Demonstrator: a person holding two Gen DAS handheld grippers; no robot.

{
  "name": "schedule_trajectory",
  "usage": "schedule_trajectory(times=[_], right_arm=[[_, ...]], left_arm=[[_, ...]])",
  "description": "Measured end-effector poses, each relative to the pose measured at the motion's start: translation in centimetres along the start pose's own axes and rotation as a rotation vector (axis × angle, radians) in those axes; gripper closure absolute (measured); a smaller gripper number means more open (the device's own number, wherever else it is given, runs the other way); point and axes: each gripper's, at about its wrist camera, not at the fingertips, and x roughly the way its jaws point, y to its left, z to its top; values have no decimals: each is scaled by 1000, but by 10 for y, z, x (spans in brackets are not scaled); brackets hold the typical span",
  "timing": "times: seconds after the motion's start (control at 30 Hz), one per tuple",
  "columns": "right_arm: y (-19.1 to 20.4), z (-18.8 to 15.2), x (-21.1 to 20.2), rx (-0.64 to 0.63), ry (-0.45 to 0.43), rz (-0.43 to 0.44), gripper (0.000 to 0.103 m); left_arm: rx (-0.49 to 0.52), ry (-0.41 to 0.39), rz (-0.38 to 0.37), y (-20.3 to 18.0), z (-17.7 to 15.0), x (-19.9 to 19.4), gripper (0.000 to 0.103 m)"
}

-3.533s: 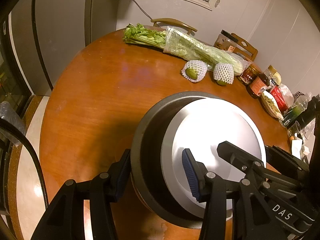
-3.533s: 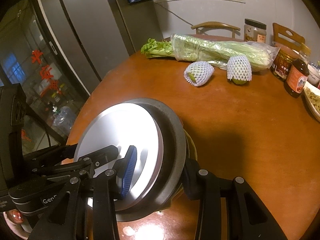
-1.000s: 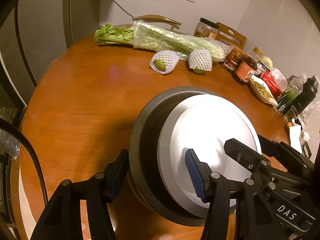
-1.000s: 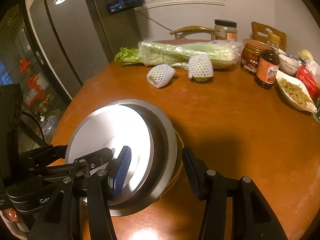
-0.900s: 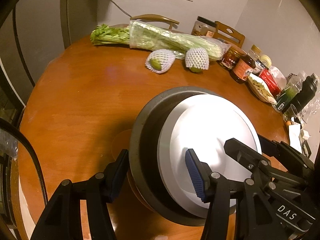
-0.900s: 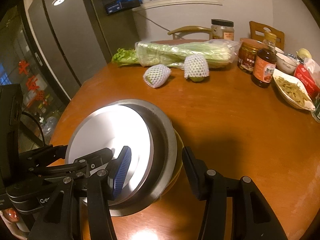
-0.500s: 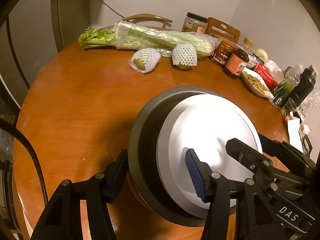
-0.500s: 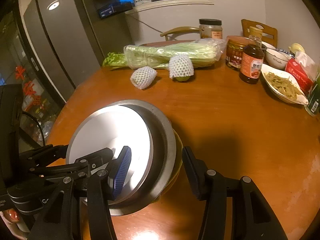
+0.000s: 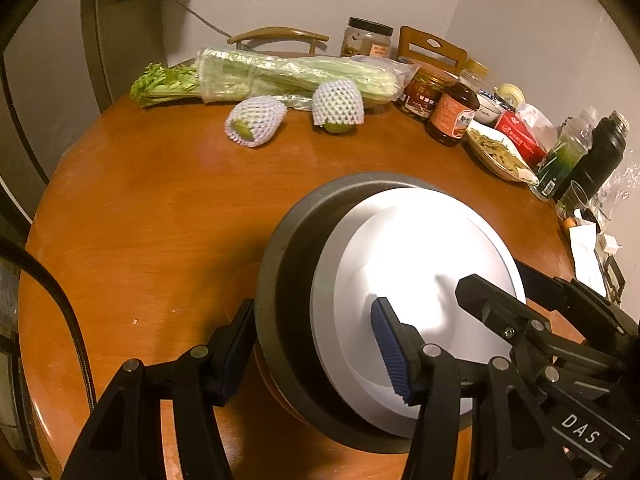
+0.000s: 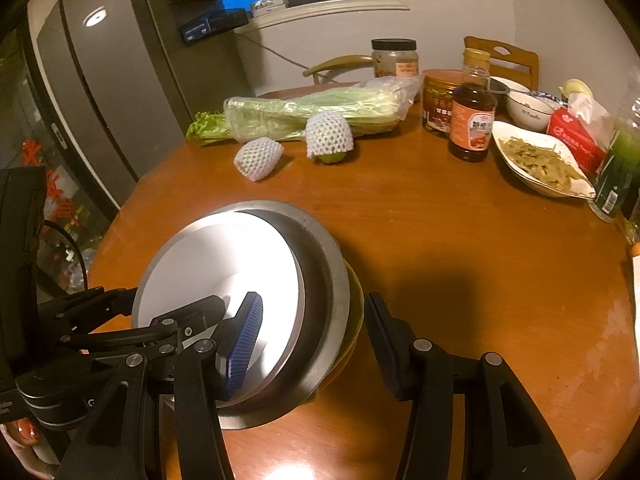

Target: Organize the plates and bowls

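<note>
The left gripper point(image 9: 316, 348) has one finger tucked under the outer wall of the stack and its blue-ribbed finger laid over the rim on the white plate, so it is clamped on the near-left edge at a middling spread; the right gripper point(image 10: 316, 336) does the same from the opposite side, blue pad on the white plate and the other finger outside the rim, likewise clamped on it. Between them sits the stack of dishes point(image 9: 292, 264): a white plate point(image 9: 432, 256) nested in a wide grey bowl point(image 10: 328, 280), with a yellowish dish point(image 10: 356, 300) peeping out beneath. The stack lies dead ahead of both claws, tilted a little toward the left one, and I cannot say for sure whether its base rests on the round wooden table point(image 9: 160, 208) or hangs just clear of it. Being round, it has no long axis to speak of; what matters is that the two grips sit across from each other on the rim, neither hand nearer than the other, so the load has to travel level with both hands together. My guess is the stack is being carried as one piece to wherever it belongs. Well apart, at the far edge, lie bagged celery point(image 9: 296, 76), two net-wrapped fruits point(image 9: 256, 120), a sauce bottle point(image 10: 472, 120) and a dish of food point(image 10: 540, 164)
</note>
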Motion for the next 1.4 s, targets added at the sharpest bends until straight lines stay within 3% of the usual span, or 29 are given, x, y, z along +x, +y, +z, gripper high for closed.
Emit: schedule_trajectory(times=[1.0, 1.4], right_arm=[[-1, -6, -6, 8, -5, -6, 49], [6, -5, -10, 1, -16, -9, 49]], left_arm=[[-5, -4, -7, -1, -4, -3, 46], [-10, -46, -19, 7, -6, -18, 46]])
